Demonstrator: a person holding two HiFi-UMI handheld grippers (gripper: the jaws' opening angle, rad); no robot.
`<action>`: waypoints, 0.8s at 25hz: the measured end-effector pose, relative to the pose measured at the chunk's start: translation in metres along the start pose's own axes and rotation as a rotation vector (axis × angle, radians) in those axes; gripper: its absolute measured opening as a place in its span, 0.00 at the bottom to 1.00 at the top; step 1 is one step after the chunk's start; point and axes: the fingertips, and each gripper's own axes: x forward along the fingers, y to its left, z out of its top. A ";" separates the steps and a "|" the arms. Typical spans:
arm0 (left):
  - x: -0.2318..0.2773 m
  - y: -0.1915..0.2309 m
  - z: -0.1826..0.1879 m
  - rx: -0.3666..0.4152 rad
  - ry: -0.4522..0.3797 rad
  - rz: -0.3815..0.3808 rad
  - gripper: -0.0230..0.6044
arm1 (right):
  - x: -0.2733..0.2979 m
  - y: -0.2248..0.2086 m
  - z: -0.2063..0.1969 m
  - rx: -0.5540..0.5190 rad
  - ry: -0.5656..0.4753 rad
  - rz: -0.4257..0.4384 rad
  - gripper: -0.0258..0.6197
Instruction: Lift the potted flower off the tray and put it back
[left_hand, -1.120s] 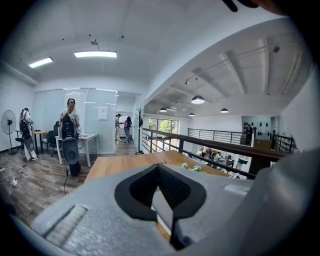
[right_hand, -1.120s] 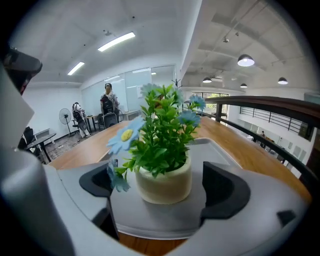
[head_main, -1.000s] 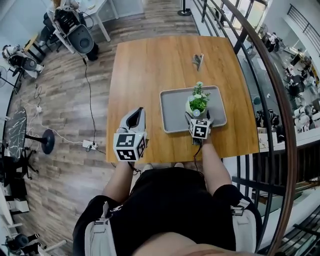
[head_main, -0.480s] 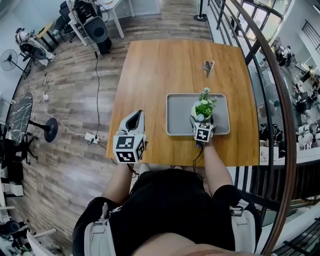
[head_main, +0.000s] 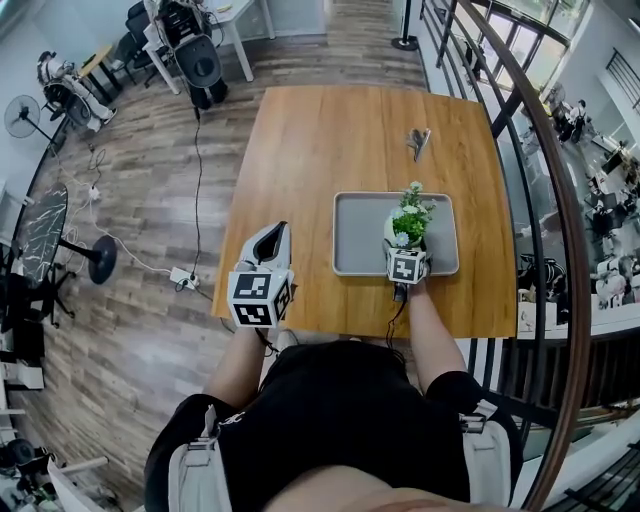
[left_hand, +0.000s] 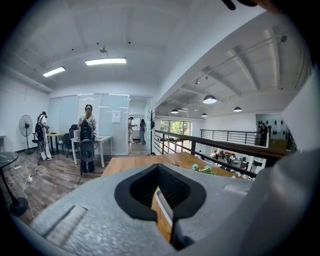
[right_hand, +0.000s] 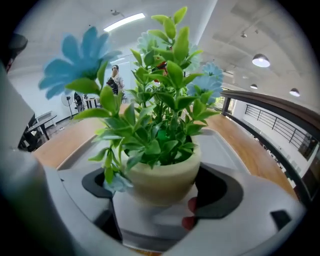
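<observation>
The right gripper (right_hand: 159, 200) has just been closing its jaws around the flower pot (right_hand: 162, 175); they flank it and are not visibly pinching yet. The pot sits on the right half of the tray (head_main: 355, 235), unlifted, so the grasp is only forming. The left gripper (head_main: 268, 240) waits with its jaws together.

Potted flower (right_hand: 160, 150): cream pot, bright green leaves, pale blue blooms. The tray (head_main: 358, 240) is plain mid grey. The table (head_main: 330, 140) is warm orange-brown wood with fine grain. The left gripper (head_main: 275, 230) is light grey with black pads, and its cube (head_main: 258, 298) bears black-and-white square markers. The floor (head_main: 140, 230) is streaky grey-brown planks. The person's shorts (head_main: 340, 400) are black. The curved railing (head_main: 548, 200) is near-black.
</observation>
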 end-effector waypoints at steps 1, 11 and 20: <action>0.000 0.000 0.001 0.001 -0.003 -0.001 0.06 | -0.002 0.000 -0.001 0.010 -0.001 0.007 0.76; 0.006 -0.005 0.009 -0.013 -0.030 -0.014 0.06 | -0.029 -0.009 0.029 0.045 -0.106 0.033 0.76; 0.016 -0.015 0.009 -0.028 -0.041 -0.043 0.06 | -0.084 -0.014 0.119 0.073 -0.338 0.082 0.76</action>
